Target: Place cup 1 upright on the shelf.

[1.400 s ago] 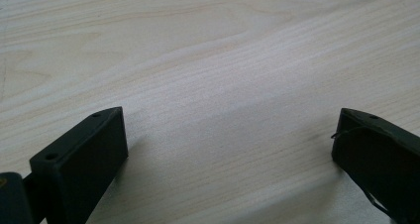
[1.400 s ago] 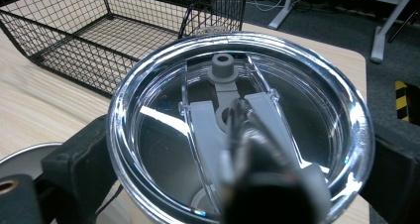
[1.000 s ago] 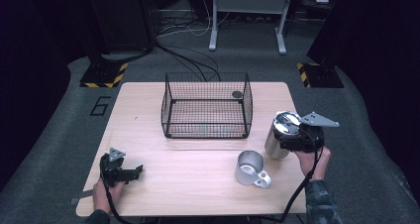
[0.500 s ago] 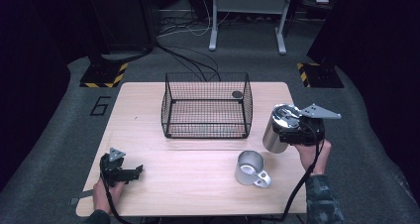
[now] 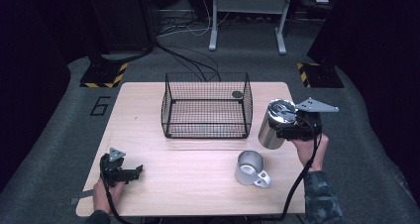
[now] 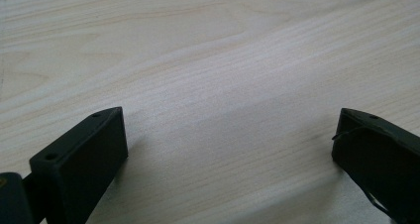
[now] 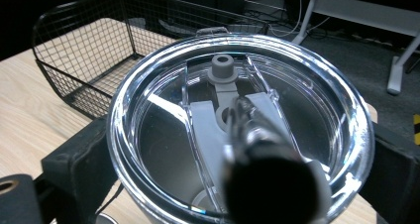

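Note:
My right gripper (image 5: 283, 121) is shut on a steel tumbler (image 5: 269, 132) and holds it in the air just right of the wire basket (image 5: 205, 105). In the right gripper view the tumbler's clear lid (image 7: 188, 110) sits between the two jaws of that gripper (image 7: 237, 149), and a blurred, dark-tipped metal rod (image 7: 267, 179) rises from the lid. A steel mug (image 5: 249, 167) with a handle stands on the table in front of the tumbler. My left gripper (image 5: 134, 171) rests near the table's front left corner, open (image 6: 228, 144) over bare wood.
A small dark disc (image 5: 237, 94) lies in the basket's back right corner. The wooden table (image 5: 198, 194) ends close behind my left hand. Cables and metal stand legs (image 5: 247, 21) are on the floor beyond the table.
My right gripper has lifted the tumbler and carried it a little away from me, toward the basket's right side. The left gripper and the mug have not moved.

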Tool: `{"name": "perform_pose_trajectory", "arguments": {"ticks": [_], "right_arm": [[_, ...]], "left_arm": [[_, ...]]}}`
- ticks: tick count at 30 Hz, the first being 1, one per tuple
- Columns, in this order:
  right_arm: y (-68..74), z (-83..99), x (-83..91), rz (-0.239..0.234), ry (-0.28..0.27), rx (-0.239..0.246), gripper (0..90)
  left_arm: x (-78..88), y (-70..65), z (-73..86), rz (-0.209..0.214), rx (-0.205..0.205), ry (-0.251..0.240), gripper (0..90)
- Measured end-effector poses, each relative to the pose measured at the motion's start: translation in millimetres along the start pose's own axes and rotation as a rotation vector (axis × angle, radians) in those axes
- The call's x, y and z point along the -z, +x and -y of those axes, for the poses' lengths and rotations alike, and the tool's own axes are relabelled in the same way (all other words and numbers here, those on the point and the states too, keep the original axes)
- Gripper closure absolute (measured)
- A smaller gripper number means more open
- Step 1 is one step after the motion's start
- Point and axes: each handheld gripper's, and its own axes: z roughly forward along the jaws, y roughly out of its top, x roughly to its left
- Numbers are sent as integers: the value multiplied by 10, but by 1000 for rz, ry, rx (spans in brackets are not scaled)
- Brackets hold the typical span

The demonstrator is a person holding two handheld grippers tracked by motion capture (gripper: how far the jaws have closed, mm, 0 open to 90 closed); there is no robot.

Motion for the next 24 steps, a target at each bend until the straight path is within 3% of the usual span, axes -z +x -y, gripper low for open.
{"name": "perform_pose_trajectory", "arguments": {"ticks": [24], "right_arm": [[170, -287, -105, -84, -15, 21, 35]], "left_arm": [[1, 0, 0, 0, -2, 0, 5]]}}
